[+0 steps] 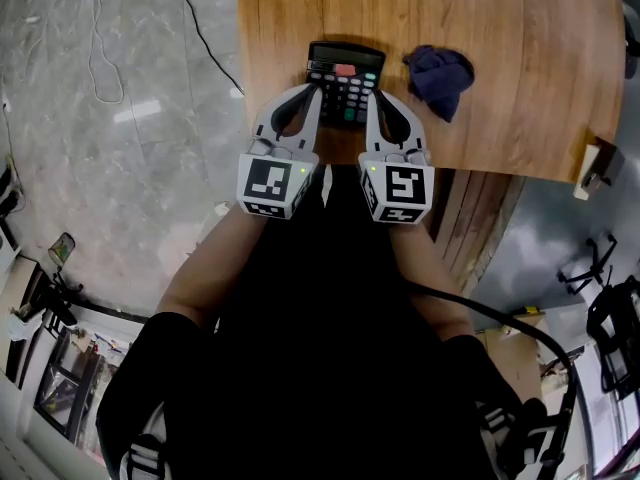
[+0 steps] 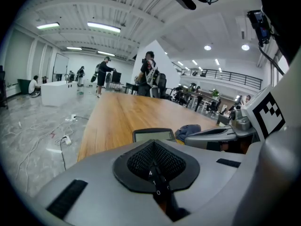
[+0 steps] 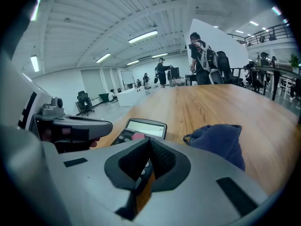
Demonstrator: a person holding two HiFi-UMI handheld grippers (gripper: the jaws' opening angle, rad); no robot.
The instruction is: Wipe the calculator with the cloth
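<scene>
2 tools, left gripper (image 1: 311,92) & right gripper (image 1: 373,98), both squeezed shut, empty. Shut jaws can't grab cloth (image 1: 440,76), might bump calculator (image 1: 345,76).

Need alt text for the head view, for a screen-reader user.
Seen from above, the left gripper and right gripper, jaws shut and empty, point side by side at a black calculator near the edge of a wooden table. A crumpled dark blue cloth lies on the table to the calculator's right, untouched.
</scene>
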